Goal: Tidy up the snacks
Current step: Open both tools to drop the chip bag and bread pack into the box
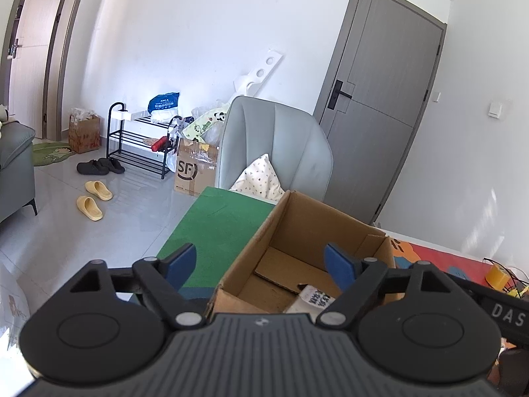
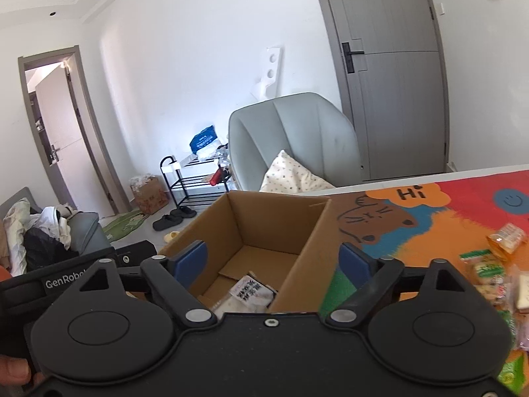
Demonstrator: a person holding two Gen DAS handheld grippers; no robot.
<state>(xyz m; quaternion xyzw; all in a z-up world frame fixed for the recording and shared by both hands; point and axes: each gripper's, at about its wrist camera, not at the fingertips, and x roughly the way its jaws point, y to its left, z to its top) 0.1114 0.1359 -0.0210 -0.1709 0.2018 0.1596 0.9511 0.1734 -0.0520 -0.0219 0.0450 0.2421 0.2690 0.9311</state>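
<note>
Two grippers, left gripper [image 1: 261,264] and right gripper [image 2: 272,263] both wide open, empty, one cardboard box [image 2: 264,218], one packet [image 2: 253,292] inside

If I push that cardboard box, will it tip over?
Probably it slides rather than tips: the cardboard box looks wide and sits flat. It seems light, holding only a snack packet. Its thin walls may bend.

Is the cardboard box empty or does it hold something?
Not empty: the box holds one packet on its floor; the rest of the floor is bare.
</note>
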